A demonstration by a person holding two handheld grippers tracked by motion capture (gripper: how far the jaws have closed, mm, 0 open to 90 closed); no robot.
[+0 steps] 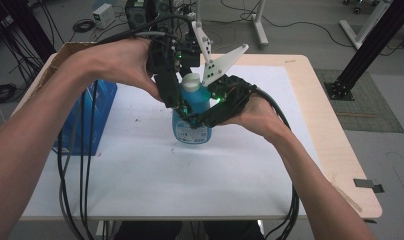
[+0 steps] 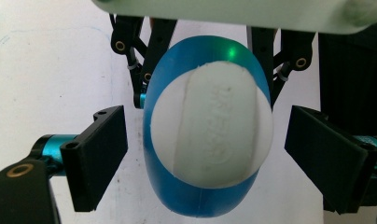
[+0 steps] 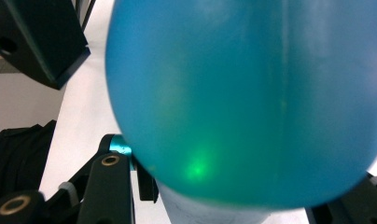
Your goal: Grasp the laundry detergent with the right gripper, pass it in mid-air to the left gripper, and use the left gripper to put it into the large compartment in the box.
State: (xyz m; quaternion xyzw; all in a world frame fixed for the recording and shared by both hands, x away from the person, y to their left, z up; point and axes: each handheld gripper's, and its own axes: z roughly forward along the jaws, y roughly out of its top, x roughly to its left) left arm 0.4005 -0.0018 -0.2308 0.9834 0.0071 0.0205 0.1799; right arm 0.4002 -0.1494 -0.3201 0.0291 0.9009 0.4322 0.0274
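Blue bottle point(image 1: 192, 117) with white cap point(image 2: 212, 123), black grippers, white table cover point(image 1: 190, 170)

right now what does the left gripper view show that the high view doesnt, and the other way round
Left gripper view alone: the white cap seen from straight above, with raised lettering too blurred to read, and the left gripper with its jaws standing open on either side of the cap, not touching it.

High view alone: the bottle's label, the table, a blue bag at the left, and both forearms.

Both: the blue bottle, upright, with the right gripper clamped on its body.
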